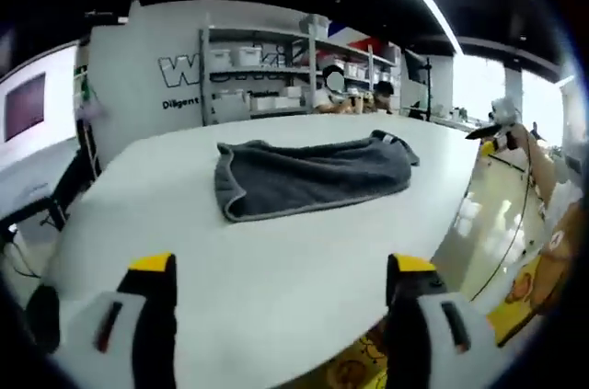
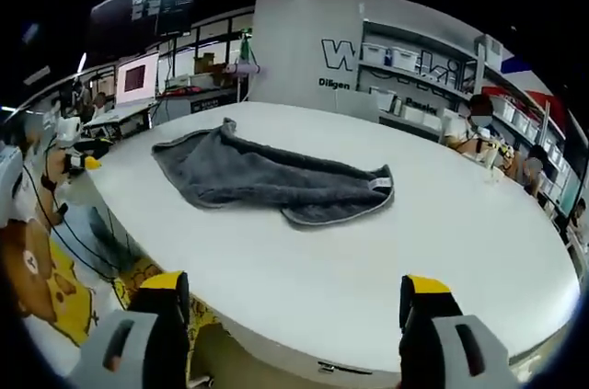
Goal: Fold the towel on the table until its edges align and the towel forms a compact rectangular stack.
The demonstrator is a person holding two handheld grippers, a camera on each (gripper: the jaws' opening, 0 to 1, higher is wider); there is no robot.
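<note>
Nearest, the left gripper (image 1: 281,283) and right gripper (image 2: 299,297) are hovering at the desk's (image 1: 276,251) near edge with fingers spread wide, holding nothing. Farther in, the grey towel (image 1: 308,177) is lying loosely bunched mid-desk, edges uneven. Folding appears largely still ahead.

- The left gripper (image 1: 283,292) is hovering above the near edge of the white worktop (image 1: 276,260), its two yellow-tipped fingers (image 1: 152,265) standing wide apart with nothing between them.
- A grey towel (image 1: 308,176) is lying crumpled on the worktop, well apart from the fingers, bunched into a rough long shape with a pale hem showing along its near edge.
- Behind the worktop, shelves (image 1: 276,72) with white boxes are standing against a white wall with dark lettering.
- Yellow floor mats with bear figures (image 1: 538,269) are showing at the right.
</note>
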